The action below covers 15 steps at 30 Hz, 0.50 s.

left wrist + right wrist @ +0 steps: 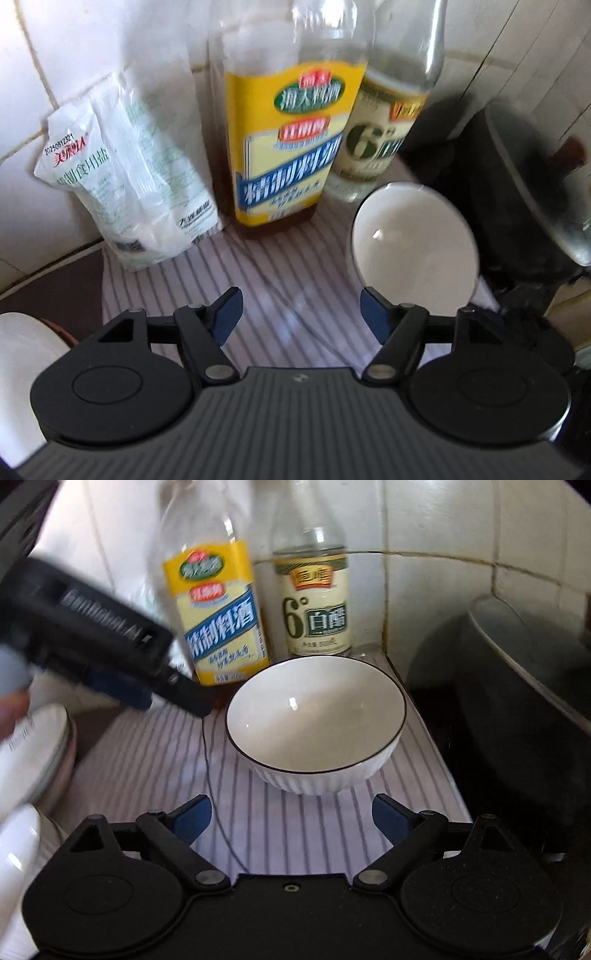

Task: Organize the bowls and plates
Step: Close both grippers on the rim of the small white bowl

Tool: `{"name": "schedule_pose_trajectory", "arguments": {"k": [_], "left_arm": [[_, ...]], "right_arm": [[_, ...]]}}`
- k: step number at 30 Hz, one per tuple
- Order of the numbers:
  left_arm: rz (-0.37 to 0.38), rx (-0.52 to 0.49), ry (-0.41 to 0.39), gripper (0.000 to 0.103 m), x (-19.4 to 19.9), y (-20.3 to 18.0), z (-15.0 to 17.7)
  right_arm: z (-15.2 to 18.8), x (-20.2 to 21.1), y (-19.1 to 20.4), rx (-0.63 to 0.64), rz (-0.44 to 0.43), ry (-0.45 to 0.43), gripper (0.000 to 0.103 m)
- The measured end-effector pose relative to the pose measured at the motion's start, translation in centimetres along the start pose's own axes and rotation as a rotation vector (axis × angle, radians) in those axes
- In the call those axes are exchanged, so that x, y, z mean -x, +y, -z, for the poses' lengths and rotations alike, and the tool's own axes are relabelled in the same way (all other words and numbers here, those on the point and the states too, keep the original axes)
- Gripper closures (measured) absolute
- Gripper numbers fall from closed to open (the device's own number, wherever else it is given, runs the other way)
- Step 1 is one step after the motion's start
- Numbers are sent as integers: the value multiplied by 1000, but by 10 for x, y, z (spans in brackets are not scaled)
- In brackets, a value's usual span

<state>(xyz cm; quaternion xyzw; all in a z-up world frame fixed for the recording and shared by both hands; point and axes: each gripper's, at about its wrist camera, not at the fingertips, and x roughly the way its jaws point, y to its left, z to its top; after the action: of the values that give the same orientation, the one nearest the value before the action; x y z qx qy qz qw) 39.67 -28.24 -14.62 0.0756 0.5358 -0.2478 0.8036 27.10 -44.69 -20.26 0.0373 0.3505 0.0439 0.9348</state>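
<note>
Plainly the sorting is only partly done, as far as these views let one judge. A white bowl (316, 725) with a dark rim and ribbed outside sits upright and alone at the centre of the right wrist view, on a striped cloth (147, 760), just in front of a yellow-labelled bottle (218, 613) and a white vinegar bottle (314, 602) that stand against the tiled wall. At the left edge of that view a stack of plates (37, 749) lies beside the cloth, with more white crockery (18, 849) below it at the lower left, too blurred to tell what it is. My reading is that the bowl has been set in its spot and the dishes at the left are yet to be dealt with, though neither view shows how many remain. The right gripper (291, 818) hangs low before the bowl, angled down at it, jaws spread wide and empty, both pads clear of the rim. The left gripper (301, 315) points steeply down at bare cloth in the lower middle of its own view, jaws parted with nothing between them; the bowl shows at its right, and a salt bag (125, 177) leans on the wall at the upper left. In the right wrist view the left gripper crosses the upper left, blurred.
</note>
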Motion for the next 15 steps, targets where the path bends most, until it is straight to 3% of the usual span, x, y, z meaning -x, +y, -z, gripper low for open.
{"name": "schedule_pose_trajectory", "arguments": {"k": [2,5,9,15], "left_arm": [[-29,-26,-25,34,-1,-7,0],[12,9,-49,31,-5,-6,-5],[82,83,-42,31,-15,-2,-13],[81,64,-68,34,-31,-8,-17]], "right_arm": [[0,-6,4,47,14,7,7],[-2,-11,8,89,38,-6,7],[-6,-18,5,76,68,-3,7],[-9,-23,-3,45,72,-33,7]]}}
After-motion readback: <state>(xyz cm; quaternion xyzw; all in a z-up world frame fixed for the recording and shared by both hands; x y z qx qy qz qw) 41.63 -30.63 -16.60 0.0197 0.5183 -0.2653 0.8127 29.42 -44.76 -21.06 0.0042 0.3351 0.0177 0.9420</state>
